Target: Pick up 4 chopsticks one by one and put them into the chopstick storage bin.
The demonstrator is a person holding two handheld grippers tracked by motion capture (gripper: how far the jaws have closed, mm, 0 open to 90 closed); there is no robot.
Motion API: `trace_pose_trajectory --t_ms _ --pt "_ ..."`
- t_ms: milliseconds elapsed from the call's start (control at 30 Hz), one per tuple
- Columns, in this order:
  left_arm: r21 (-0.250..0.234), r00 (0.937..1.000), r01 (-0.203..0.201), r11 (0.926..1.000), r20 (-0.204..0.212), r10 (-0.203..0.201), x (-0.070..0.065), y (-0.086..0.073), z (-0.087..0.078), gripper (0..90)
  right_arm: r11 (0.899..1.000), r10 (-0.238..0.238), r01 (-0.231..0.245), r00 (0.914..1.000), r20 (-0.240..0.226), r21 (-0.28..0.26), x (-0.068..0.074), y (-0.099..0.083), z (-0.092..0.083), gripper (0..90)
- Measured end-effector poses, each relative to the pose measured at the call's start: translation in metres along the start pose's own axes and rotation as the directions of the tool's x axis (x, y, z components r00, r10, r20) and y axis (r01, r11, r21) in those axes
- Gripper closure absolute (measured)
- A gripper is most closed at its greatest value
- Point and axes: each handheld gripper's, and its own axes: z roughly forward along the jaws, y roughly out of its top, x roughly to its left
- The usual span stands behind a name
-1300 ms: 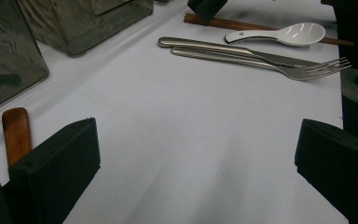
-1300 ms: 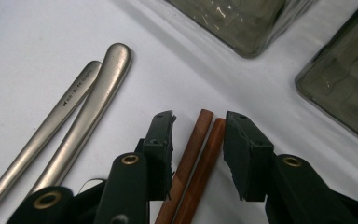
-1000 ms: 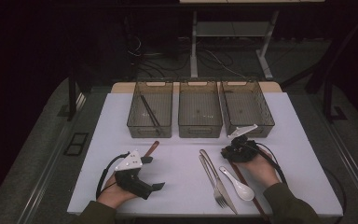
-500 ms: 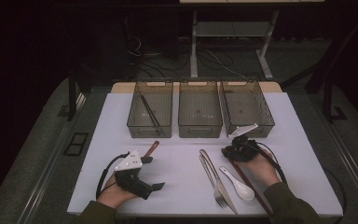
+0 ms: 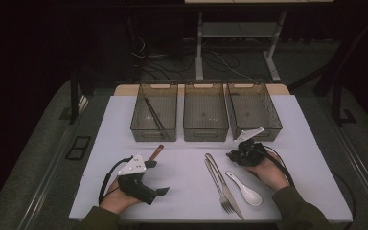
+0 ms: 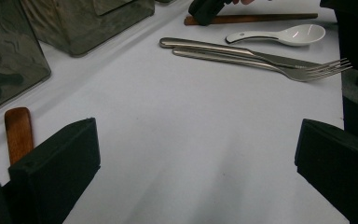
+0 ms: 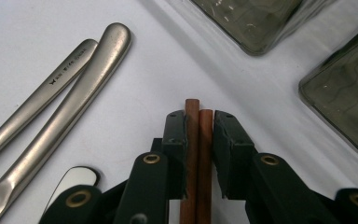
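My right gripper rests on the white table, shut on a pair of brown chopsticks that lie flat between its jaws. Left of it lie a steel knife, a fork and a white ceramic spoon. My left gripper sits at the front left, open, with bare table between its jaws. A brown wooden handle lies just beyond its left jaw. The left gripper view also shows the fork, the spoon and the chopsticks.
Three smoky clear bins stand in a row at the back: left, middle, right. A dark stick lies in the left bin. The right bin's corner is close to my right gripper.
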Motion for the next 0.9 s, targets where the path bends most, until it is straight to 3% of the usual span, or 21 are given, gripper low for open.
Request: trace_pose_trajectory --t_ms 133,233,333,467,767,900 --pt "0.001 1.0000 0.000 1.0000 0.000 0.000 0.000 0.000 0.000 0.0 1.000 0.004 -0.004 1.0000 -0.008 -0.005 -0.001 -0.001 0.000 74.5" --pt "0.001 1.0000 -0.003 1.0000 0.000 0.003 0.000 0.000 -0.001 0.0 1.000 0.018 -0.018 0.9998 -0.006 -0.013 -0.003 -0.001 -0.002 65.0" --pt "0.002 1.0000 -0.002 1.0000 0.000 0.002 0.000 0.000 -0.001 0.0 0.996 0.063 -0.066 0.9971 -0.042 -0.059 -0.007 -0.003 -0.012 61.2" --pt "0.002 1.0000 -0.002 1.0000 -0.002 0.002 0.000 0.000 -0.001 0.0 0.990 0.085 -0.092 0.9940 -0.069 -0.109 -0.011 -0.007 -0.029 57.9" --pt "-0.002 1.0000 0.001 1.0000 -0.007 -0.001 0.001 0.000 -0.001 0.0 0.987 0.077 -0.092 0.9905 -0.114 -0.135 -0.013 -0.034 -0.060 61.4" --pt "-0.003 1.0000 -0.004 1.0000 -0.008 0.003 0.001 0.000 -0.002 0.0 0.988 0.070 -0.083 0.9923 -0.103 -0.130 -0.012 -0.048 -0.070 63.0"
